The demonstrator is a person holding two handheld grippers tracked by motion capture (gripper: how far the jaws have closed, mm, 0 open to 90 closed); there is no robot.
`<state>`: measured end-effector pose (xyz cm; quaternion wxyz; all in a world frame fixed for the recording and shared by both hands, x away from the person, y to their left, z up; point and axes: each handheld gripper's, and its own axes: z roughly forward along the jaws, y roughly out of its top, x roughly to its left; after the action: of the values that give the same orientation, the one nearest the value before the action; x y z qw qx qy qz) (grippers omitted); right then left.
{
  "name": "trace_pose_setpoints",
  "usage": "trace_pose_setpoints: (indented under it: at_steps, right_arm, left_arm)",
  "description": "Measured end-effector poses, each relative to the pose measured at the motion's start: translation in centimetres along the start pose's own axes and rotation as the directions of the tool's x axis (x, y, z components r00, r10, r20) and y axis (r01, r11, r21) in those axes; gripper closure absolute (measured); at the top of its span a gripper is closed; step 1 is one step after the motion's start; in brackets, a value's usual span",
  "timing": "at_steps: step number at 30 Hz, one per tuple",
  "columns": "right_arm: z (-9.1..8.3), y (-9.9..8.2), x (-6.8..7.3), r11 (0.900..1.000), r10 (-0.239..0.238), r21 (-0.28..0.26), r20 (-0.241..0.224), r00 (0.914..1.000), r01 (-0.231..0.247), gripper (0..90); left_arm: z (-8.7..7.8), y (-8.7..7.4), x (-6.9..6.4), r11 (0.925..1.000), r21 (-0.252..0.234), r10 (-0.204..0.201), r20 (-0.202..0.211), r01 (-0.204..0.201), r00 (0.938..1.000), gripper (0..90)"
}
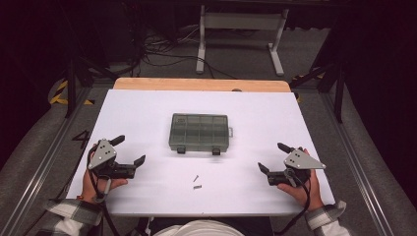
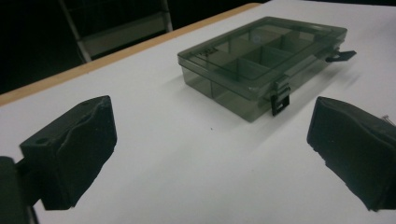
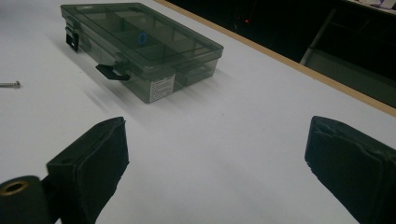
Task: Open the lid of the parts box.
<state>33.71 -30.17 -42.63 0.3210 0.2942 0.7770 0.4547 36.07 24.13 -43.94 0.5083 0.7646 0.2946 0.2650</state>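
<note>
Resting both spread, empty claws, left claw (image 1: 131,151) and right claw (image 1: 272,157), on the white worktop (image 1: 147,113), flanking the shut smoky translucent plastic compartment box (image 1: 199,131) mid-worktop; best approached squarely, toward its black front latches (image 1: 181,149).

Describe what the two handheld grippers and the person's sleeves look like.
Each gripper, left gripper and right gripper, is black with two stubby black jaws and a grey three-cornered plate on top, dotted with small holes. A black cable trails from each back past the wrist. The jaw pads are blocky matte black. The sleeves are light plaid.
</note>
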Motion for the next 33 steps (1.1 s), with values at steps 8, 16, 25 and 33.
trace_pose_setpoints:
  at_steps: [8,16,25,33]
  right_arm:
    - [-0.1,-0.1,-0.4,0.9996,0.027,0.005,0.012,0.9996,-0.027,6.9]
    - [0.4,0.1,-0.5,0.9992,0.029,0.026,0.016,0.9994,-0.030,7.0]
    - [1.9,1.3,-0.8,0.9986,0.019,0.050,-0.027,0.9995,-0.018,6.5]
    - [4.4,3.3,0.3,0.9974,-0.013,0.069,-0.118,0.9930,0.021,12.1]
  left_arm:
    - [0.3,-0.2,0.0,0.9999,0.005,-0.011,0.026,0.011,0.9996,4.6]
    - [0.0,-0.1,-0.2,1.0000,0.000,0.004,0.012,-0.004,0.9999,5.0]
    - [1.7,0.2,0.3,0.9986,0.040,-0.035,0.008,0.035,0.9994,1.5]
    - [3.6,1.1,-0.4,0.9985,0.054,0.008,0.037,-0.010,0.9993,2.1]
